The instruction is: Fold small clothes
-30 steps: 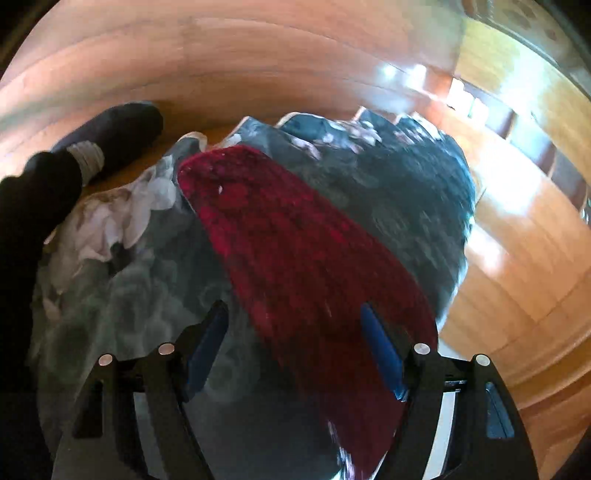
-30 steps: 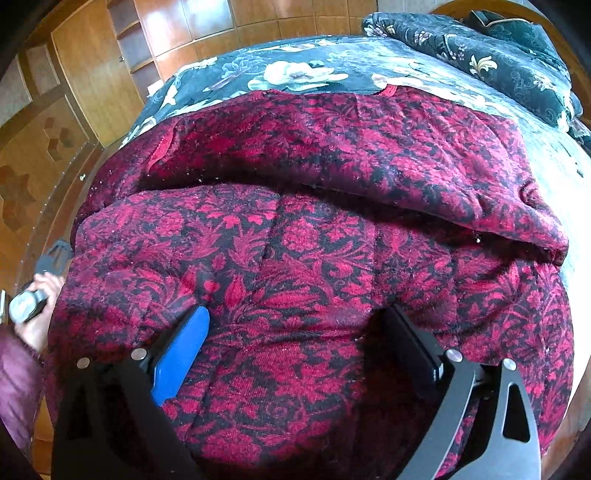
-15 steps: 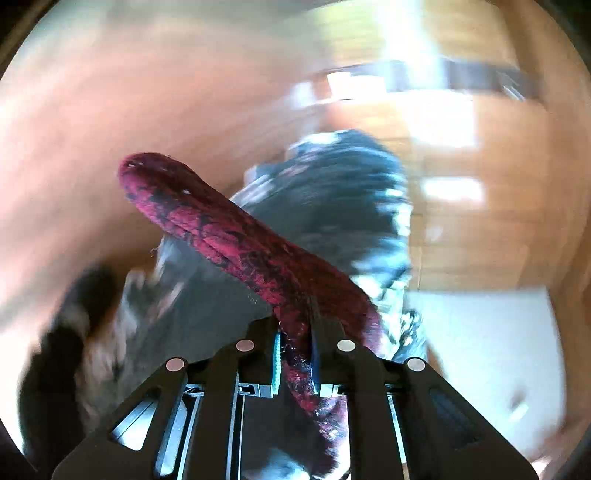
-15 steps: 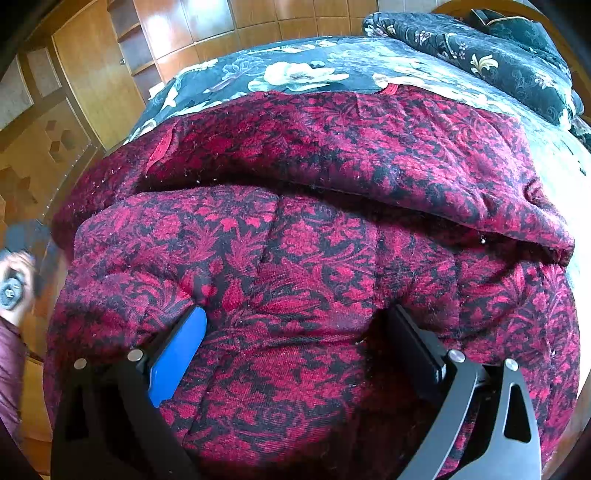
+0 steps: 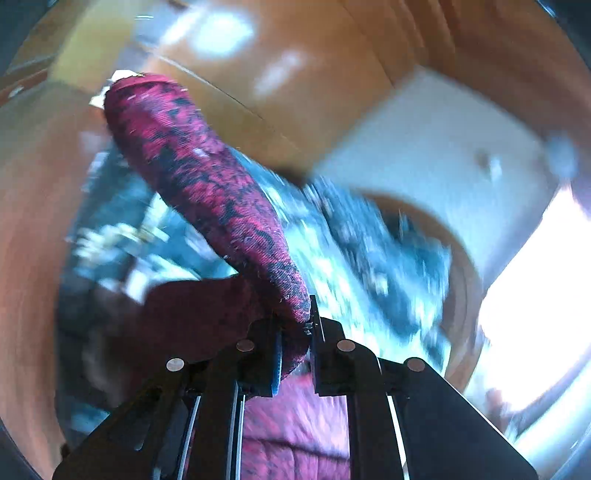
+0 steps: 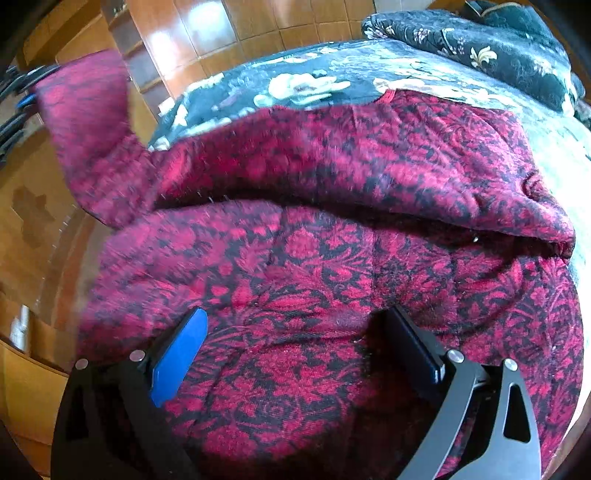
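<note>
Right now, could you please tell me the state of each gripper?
Left gripper: closed on the red patterned garment's sleeve.
Right gripper: open over the garment.

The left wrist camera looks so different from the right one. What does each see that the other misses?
Only the left wrist view shows the left gripper pinched shut on a sleeve of the red garment, against blurred white wall.

Only the right wrist view shows the right gripper, jaws wide apart, over the garment's body, and a dark pillow.

Both show the raised sleeve, the floral bedspread and wooden panelling.
</note>
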`<act>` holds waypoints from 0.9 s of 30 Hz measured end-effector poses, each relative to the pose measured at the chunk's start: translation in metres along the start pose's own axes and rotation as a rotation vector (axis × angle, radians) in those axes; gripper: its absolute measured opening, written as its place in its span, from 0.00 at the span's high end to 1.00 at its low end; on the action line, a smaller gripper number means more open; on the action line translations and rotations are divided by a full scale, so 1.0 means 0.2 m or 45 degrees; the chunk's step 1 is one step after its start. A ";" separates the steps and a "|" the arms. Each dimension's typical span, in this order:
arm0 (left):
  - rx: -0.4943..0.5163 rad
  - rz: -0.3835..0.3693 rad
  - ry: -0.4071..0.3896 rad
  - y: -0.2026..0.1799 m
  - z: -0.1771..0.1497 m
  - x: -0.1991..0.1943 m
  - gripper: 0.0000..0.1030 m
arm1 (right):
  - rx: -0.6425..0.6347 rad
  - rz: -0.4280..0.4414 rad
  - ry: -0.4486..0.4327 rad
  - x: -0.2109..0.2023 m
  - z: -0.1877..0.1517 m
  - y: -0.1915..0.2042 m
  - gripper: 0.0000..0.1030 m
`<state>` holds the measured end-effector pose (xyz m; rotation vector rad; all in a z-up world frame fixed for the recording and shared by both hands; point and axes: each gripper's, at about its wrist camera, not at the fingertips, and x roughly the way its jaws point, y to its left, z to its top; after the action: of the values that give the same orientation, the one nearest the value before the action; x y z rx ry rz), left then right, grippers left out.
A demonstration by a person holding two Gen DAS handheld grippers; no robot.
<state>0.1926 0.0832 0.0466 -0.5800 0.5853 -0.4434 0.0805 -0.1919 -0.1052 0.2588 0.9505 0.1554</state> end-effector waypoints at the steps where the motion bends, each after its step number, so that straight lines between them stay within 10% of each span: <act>1: 0.055 -0.002 0.054 -0.07 -0.06 0.07 0.89 | 0.025 0.018 -0.018 -0.03 0.01 -0.02 0.09; 12: 0.375 0.150 0.566 -0.31 -0.75 0.70 0.79 | 0.271 0.013 -0.207 -0.41 0.11 -0.41 0.09; 17: 0.444 0.162 0.579 -0.35 -0.79 0.64 0.73 | 0.379 0.111 -0.233 -0.45 0.17 -0.50 0.09; 20: 0.415 0.110 0.574 -0.35 -0.75 0.57 0.44 | 0.456 0.188 -0.213 -0.41 0.25 -0.53 0.09; 27: 0.404 0.102 0.452 -0.29 -0.66 0.30 0.41 | 0.727 0.313 -0.157 -0.26 0.35 -0.67 0.15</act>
<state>0.1431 -0.0423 -0.0312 -0.1725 0.8538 -0.5555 0.1108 -0.3443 -0.0635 0.9032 0.8218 0.0881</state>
